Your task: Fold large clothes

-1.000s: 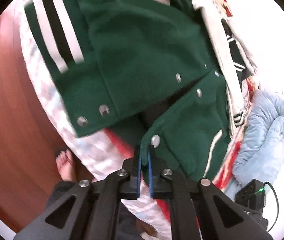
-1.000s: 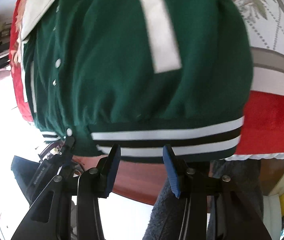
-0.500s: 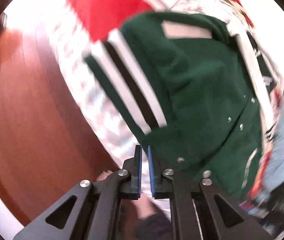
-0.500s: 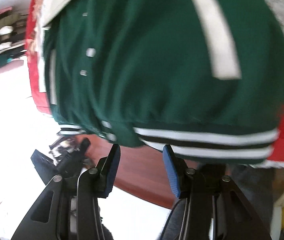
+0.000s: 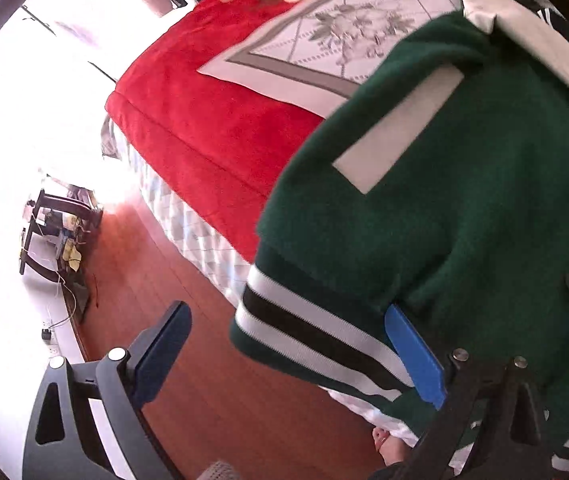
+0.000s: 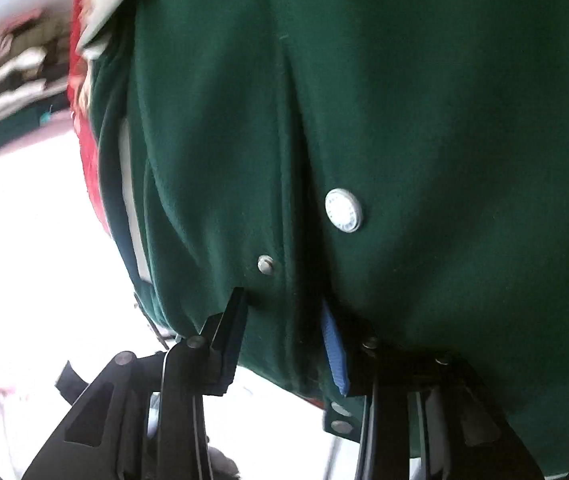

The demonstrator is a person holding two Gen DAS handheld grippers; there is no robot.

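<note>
Jacket [image 5: 464,184], green fleece, lies on bed [image 5: 212,120], striped hem at the edge (soft, bulky, likely droops). Left gripper [image 5: 284,356] opening wide, nothing pinched. Right gripper [image 6: 284,340] closing around the snap placket; hem or placket suits gripping best

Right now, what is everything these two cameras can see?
jacket: one, dark green with a white patch, silver snaps and a striped black-and-white hem, lying on the bed near its edge.
blanket: one, red, spread over the bed.
bedspread: one, white with grey flowers, on top of the bed.
floor: reddish-brown wood, beside the bed.
small stand: one, dark, by the bright wall; its clutter is too small to name.
bare foot: one, on the floor.
left gripper: black with blue pads, jaws opening, hem between them.
right gripper: jaws closing around the jacket's snap edge.
</note>
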